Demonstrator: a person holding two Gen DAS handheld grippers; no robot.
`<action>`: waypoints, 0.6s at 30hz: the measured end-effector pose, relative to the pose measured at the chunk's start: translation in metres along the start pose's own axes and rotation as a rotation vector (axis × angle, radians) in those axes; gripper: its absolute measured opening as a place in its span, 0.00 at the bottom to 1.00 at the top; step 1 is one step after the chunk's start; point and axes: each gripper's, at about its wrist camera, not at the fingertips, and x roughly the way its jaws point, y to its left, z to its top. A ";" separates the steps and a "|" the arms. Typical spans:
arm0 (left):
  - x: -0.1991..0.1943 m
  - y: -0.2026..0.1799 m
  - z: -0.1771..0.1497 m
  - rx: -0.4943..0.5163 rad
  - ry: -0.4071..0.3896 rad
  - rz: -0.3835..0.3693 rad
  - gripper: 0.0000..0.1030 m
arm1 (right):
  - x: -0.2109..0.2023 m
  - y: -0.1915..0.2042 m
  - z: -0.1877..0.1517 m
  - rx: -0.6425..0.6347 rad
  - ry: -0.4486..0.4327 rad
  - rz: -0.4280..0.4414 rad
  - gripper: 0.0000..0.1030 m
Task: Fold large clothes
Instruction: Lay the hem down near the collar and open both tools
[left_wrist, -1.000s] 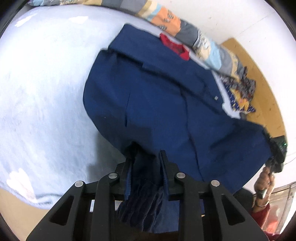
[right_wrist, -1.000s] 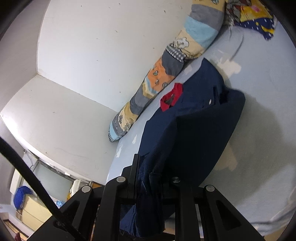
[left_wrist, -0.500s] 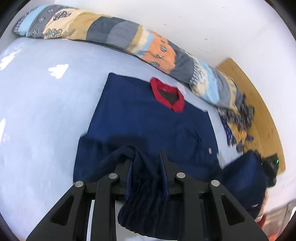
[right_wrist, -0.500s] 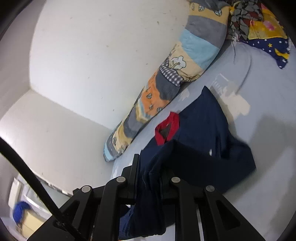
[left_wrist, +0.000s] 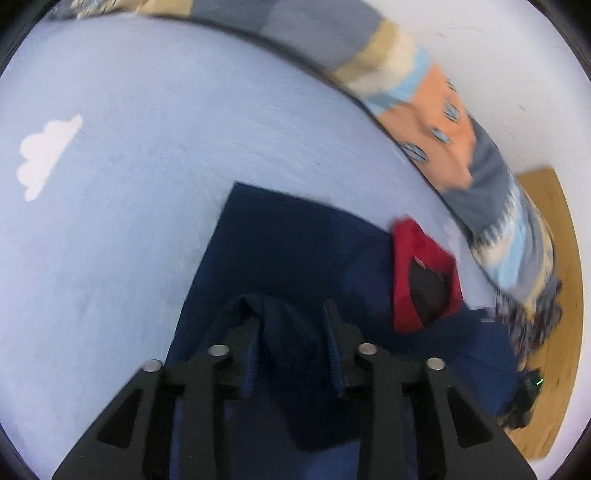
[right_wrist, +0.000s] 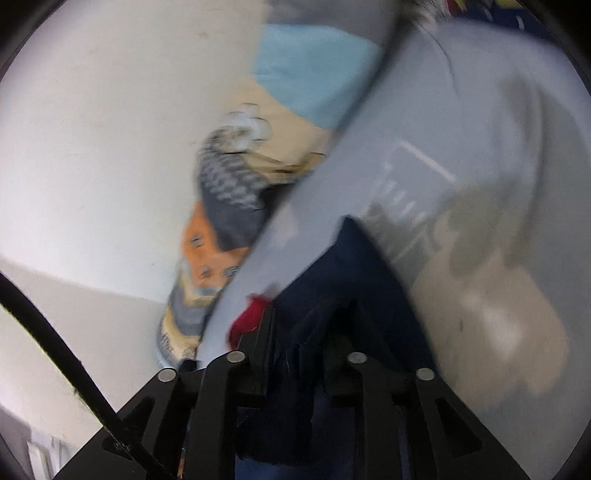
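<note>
A navy blue shirt (left_wrist: 280, 254) with a red collar (left_wrist: 413, 254) lies on the pale blue bed sheet (left_wrist: 110, 221). My left gripper (left_wrist: 291, 325) is shut on a bunched fold of the shirt's hem and holds it over the upper body of the shirt, close to the collar. My right gripper (right_wrist: 303, 332) is shut on another bunch of the same navy shirt (right_wrist: 354, 273), near the red collar (right_wrist: 251, 314). Both views are blurred by motion.
A long striped patchwork pillow (left_wrist: 436, 122) lies along the white wall at the far edge of the bed, and shows in the right wrist view (right_wrist: 229, 206) too. A wooden headboard (left_wrist: 561, 258) and a patterned cloth (left_wrist: 539, 317) are at the right.
Both grippers have carried the shirt's lower edge forward toward the collar, folding the shirt over itself. The collar and pillow are now much closer in both views.
</note>
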 end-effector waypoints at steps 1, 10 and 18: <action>0.004 0.002 0.006 -0.012 0.000 -0.006 0.39 | 0.007 -0.010 0.006 0.044 -0.008 -0.005 0.47; -0.015 0.041 0.029 -0.158 -0.011 -0.263 0.50 | -0.015 -0.035 0.051 0.167 -0.093 0.185 0.91; -0.072 0.040 0.029 -0.101 -0.158 -0.294 0.81 | -0.043 0.028 0.020 -0.193 -0.038 0.041 0.91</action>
